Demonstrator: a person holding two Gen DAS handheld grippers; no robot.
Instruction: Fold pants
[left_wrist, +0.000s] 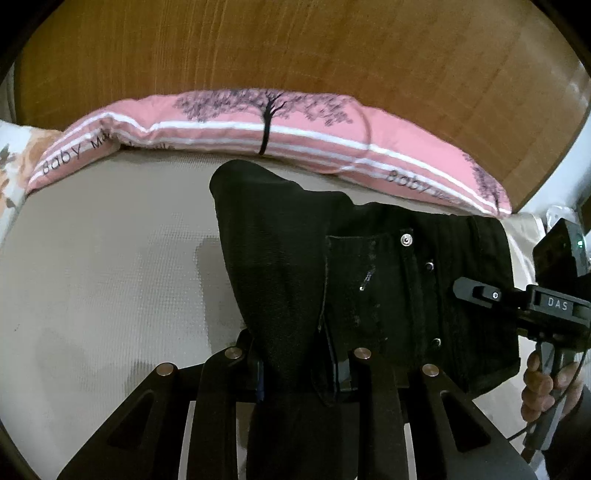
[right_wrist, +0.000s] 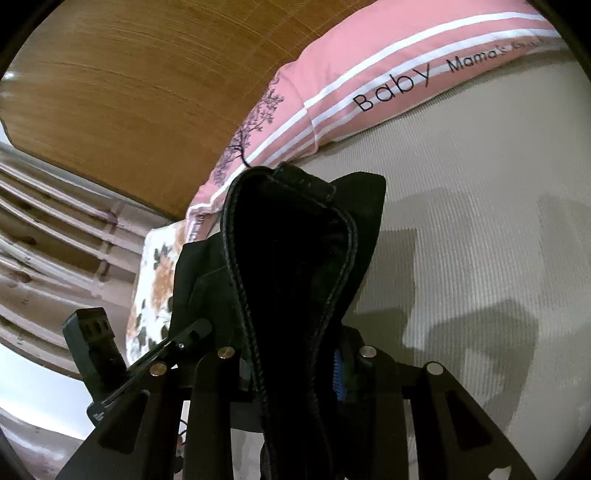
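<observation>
The left gripper (left_wrist: 295, 363) pinches a bunched fold of the black pants (left_wrist: 388, 280) between narrowly set fingers; the cloth rises from the jaws and drapes forward, its waistband, rivets and pocket hanging above the beige mattress (left_wrist: 110, 266); the right gripper (right_wrist: 295, 363) likewise clamps a stitched hem of the pants (right_wrist: 291, 258), a blue pad (right_wrist: 339, 376) showing beside the fabric; a pink pillow (left_wrist: 295, 125) printed with a tree and "Baby" lies along the wooden headboard (left_wrist: 295, 48); a floral pillow (right_wrist: 155, 291) sits beside it.
</observation>
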